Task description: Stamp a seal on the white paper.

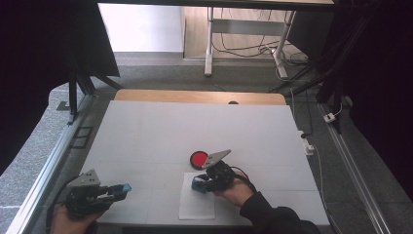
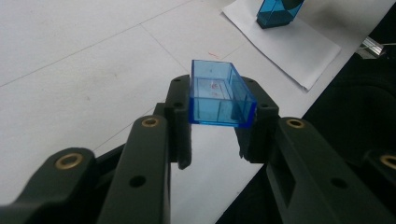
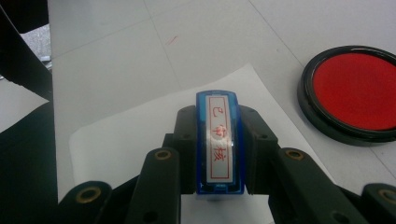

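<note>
1. High view: a white table seen from above, with a person's two forearms coming in from the bottom edge. The left hand sits at the near left corner, holding the left gripper level and pointing to the right. A small blue cap is pinched at its tip. The right hand, in a dark sleeve, reaches in from the lower right and angles its right gripper leftward and down. That gripper hangs over a white sheet of paper lying near the table's front edge, and holds a blue stamp at its tip. A round red ink pad in a black case lies on the table just beyond the paper.

2. Left gripper view: the two black jaws are closed on the clear blue cap, an open, hollow rectangular box, held above the table. Farther off, at the upper right, the blue stamp stands over the sheet of paper.

3. Right gripper view: the jaws are clamped on the sides of the blue stamp. Its long white face is turned up toward the camera, showing red characters inside a red border. The paper lies beneath it. The red ink pad sits to the right, uncovered, apart from the paper.
</note>
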### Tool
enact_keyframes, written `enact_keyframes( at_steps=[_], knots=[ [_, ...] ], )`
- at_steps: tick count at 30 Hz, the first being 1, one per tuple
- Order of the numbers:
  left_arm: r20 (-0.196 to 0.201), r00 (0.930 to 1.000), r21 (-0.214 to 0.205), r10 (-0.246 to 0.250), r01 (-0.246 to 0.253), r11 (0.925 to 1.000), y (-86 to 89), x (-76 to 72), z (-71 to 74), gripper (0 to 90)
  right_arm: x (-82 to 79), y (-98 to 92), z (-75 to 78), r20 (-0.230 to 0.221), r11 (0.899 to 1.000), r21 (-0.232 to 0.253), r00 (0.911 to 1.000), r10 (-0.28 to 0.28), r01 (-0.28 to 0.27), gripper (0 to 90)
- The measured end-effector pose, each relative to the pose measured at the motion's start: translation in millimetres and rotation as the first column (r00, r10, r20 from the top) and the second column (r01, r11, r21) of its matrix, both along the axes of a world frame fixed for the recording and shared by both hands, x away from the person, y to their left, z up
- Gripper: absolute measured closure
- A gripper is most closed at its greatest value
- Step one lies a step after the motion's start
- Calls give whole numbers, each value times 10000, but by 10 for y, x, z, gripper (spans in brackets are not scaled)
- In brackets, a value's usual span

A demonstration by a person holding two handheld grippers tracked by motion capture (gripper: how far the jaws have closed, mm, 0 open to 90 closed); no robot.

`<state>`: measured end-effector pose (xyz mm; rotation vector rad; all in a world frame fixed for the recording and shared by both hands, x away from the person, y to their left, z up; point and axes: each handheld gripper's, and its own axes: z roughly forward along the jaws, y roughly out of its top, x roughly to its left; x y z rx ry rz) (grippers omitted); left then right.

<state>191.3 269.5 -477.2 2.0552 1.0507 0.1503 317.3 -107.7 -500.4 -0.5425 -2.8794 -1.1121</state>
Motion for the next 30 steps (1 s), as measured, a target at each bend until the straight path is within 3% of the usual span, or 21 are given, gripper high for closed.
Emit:
enact_keyframes(
  at_steps=[5, 14, 17, 25, 30],
  knots=[
    [-23, 10000, -18, -11, 11, 10000, 0, 0, 0, 679, -24, 17, 9, 226, 9998, -183, 9997, 40, -36, 720],
    [-8, 10000, 13, -17, 17, 10000, -3, 0, 0, 679, -155, 96, 36, 1403, 9952, -947, 9894, 387, -255, 720],
    [-9, 10000, 12, -23, 23, 10000, -3, 0, 0, 679, -181, 116, 41, 1504, 9944, -1034, 9879, 386, -231, 720],
    [-22, 10000, -25, -31, 31, 10000, 3, 2, -1, 679, -127, 105, 50, 1092, 9955, -930, 9936, 294, -193, 717],
    [-25, 10000, -25, -30, 30, 10000, 3, 2, -1, 679, -137, 113, 56, 1148, 9951, -977, 9930, 269, -157, 716]
  ],
)
